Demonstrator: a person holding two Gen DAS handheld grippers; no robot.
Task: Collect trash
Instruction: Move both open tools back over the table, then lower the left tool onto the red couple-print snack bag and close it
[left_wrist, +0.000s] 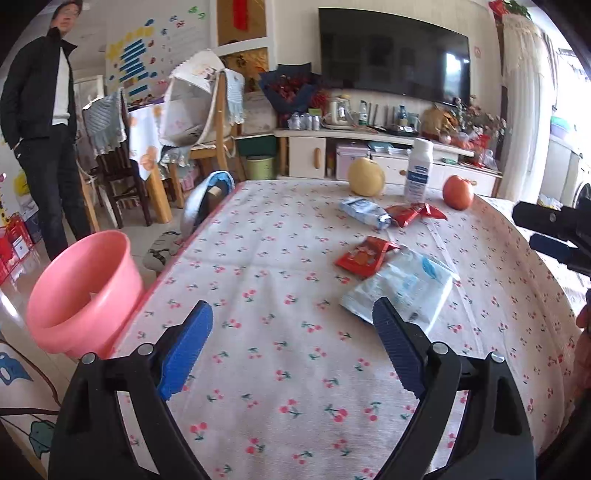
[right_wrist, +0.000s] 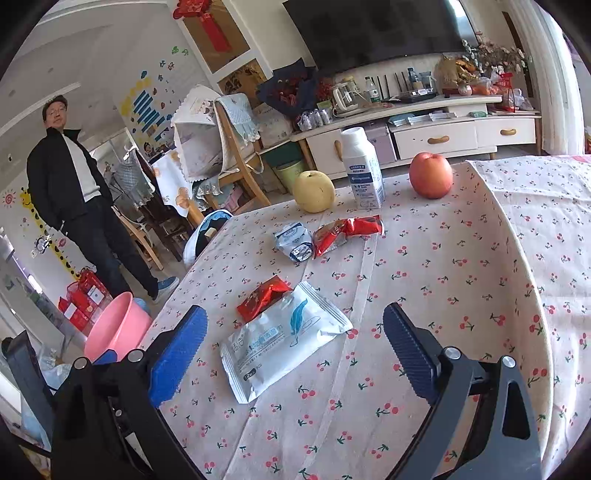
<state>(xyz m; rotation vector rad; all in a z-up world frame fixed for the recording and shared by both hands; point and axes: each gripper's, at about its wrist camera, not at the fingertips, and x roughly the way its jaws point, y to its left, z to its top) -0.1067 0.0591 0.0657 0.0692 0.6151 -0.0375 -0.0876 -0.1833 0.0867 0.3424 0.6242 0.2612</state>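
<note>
1. Hovering above the cherry-print tablecloth, the right gripper is spread wide and gripping nothing, its blue fingers framing the white wet-wipe packet lying flat just ahead.
2. The left gripper is likewise splayed and empty, sitting over bare cloth, with the same white packet just beyond its right-hand pad.
3. Touching the packet's far corner is a crumpled red snack wrapper; farther on, a small white-and-blue pouch and a longer red wrapper are lying side by side.
4. Beyond those are standing a yellow pear, a white bottle and a red apple, which I judge are not trash and should be left alone.
5. The pink basin is sitting off the table's left edge, below table level, and is probably the place for the trash.
6. The step in hand appears to be the first pick, likely the white packet. Being flat and slippery, it is probably best taken by lowering one pad onto the cloth at a raised edge and pinching the film, keeping clear of the overlapping red wrapper.
7. A man in a dark jacket is standing near the basin, so any swing toward it needs care.
</note>
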